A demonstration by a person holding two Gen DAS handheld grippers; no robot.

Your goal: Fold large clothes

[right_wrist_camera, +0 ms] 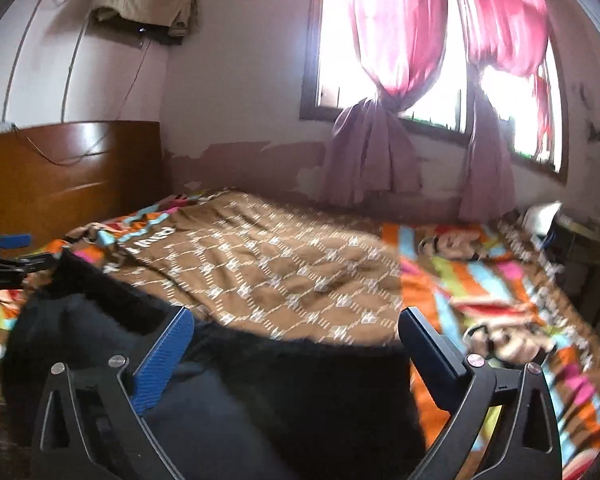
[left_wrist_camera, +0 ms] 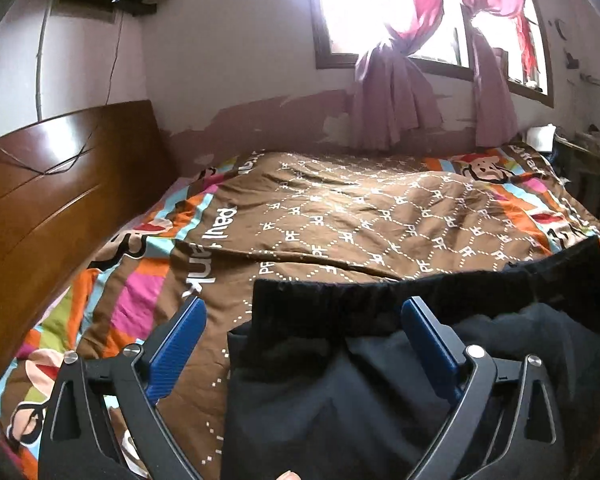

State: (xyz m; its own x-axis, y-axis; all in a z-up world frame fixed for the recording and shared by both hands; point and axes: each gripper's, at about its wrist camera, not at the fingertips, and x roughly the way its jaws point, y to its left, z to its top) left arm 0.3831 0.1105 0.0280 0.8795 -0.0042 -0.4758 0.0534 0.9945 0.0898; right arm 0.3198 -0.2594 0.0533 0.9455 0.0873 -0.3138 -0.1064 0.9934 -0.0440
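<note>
Both grippers stand wide with nothing pinched. Working left to right: wooden headboard [left_wrist_camera: 56,184] at the far left, then the patterned bedspread [left_wrist_camera: 340,216] across the bed, then the black garment [left_wrist_camera: 380,360] lying at the near edge of the bed. Left gripper [left_wrist_camera: 302,320] has its jaws wide; the garment's left edge and fuzzy top band lie between and under them, and the blue pads [left_wrist_camera: 180,344] are clear of the cloth as far as I can see. Right gripper [right_wrist_camera: 296,332], same story: jaws spread, the garment [right_wrist_camera: 260,380] below them, its right end between the fingers, not clamped. The right view is motion-blurred, so fine contact there is uncertain. My read: a fold has just been laid and released, or a fresh grab is about to be set up. Next move likely calls for picking two matching edge points, closing on the cloth, and lifting evenly so the layers don't slide. Containers: none in either view; nothing to report inside anything.
</note>
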